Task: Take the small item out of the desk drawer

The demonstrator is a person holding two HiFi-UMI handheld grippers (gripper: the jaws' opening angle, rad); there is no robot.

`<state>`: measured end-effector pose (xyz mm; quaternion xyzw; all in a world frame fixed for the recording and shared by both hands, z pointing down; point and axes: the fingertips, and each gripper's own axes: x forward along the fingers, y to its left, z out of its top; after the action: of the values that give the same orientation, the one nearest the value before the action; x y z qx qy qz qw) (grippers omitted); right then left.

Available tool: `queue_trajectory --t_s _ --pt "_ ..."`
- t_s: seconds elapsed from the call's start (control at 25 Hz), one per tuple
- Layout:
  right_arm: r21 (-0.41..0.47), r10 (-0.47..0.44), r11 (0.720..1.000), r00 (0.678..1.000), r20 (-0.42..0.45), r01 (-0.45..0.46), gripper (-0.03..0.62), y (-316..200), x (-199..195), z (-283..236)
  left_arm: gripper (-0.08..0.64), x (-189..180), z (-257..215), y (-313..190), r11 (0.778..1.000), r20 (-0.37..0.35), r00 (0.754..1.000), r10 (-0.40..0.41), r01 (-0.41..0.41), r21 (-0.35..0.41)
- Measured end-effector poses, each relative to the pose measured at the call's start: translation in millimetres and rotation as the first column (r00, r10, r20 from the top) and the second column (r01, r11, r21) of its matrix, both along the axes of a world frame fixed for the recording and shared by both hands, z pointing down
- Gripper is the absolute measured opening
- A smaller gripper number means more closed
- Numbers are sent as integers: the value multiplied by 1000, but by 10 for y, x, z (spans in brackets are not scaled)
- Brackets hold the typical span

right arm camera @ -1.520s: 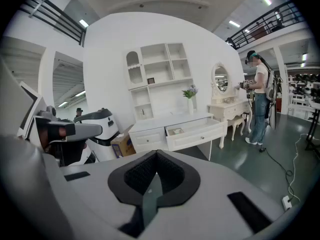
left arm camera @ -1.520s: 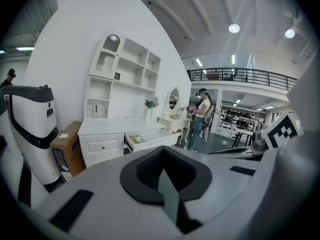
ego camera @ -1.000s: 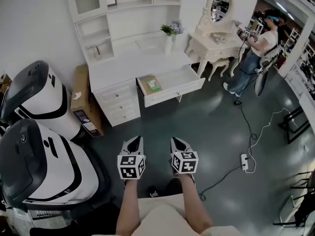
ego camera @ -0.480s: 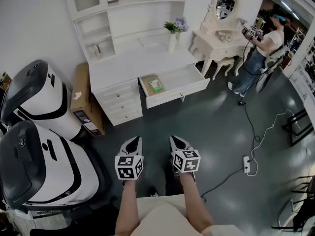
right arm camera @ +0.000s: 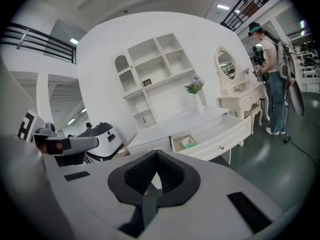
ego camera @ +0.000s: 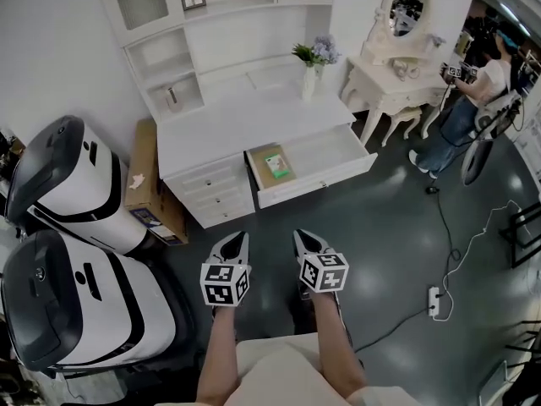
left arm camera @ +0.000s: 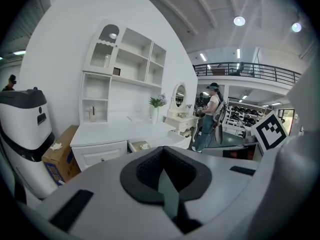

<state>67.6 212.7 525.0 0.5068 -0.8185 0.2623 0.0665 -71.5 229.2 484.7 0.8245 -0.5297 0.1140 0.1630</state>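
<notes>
White desk [ego camera: 245, 121], drawer [ego camera: 325, 176] pulled out, small green thing [ego camera: 281, 165] inside, left gripper [ego camera: 236, 237] and right gripper [ego camera: 303, 235] both pressed together, empty, well short of the drawer

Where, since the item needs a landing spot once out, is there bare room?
The desk top is bare between the shelf unit and the vase. The open drawer is bare right of the small item. Crowded left of the desk: cardboard box, white machines.

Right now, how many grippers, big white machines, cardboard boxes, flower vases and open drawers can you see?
grippers: 2
big white machines: 2
cardboard boxes: 1
flower vases: 1
open drawers: 1
Total: 7
</notes>
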Motion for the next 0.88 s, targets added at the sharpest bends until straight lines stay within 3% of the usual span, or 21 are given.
queue_trajectory --t_s 0.4,0.88 --pt "0 -26 1000 1000 10 26 25 -1179 484 -109 15 446 20 -1110 1000 53 999 6 -5 -29" --pt "-42 -111 993 994 4 111 25 -2070 833 109 15 774 281 -1944 994 69 996 -64 70 -85"
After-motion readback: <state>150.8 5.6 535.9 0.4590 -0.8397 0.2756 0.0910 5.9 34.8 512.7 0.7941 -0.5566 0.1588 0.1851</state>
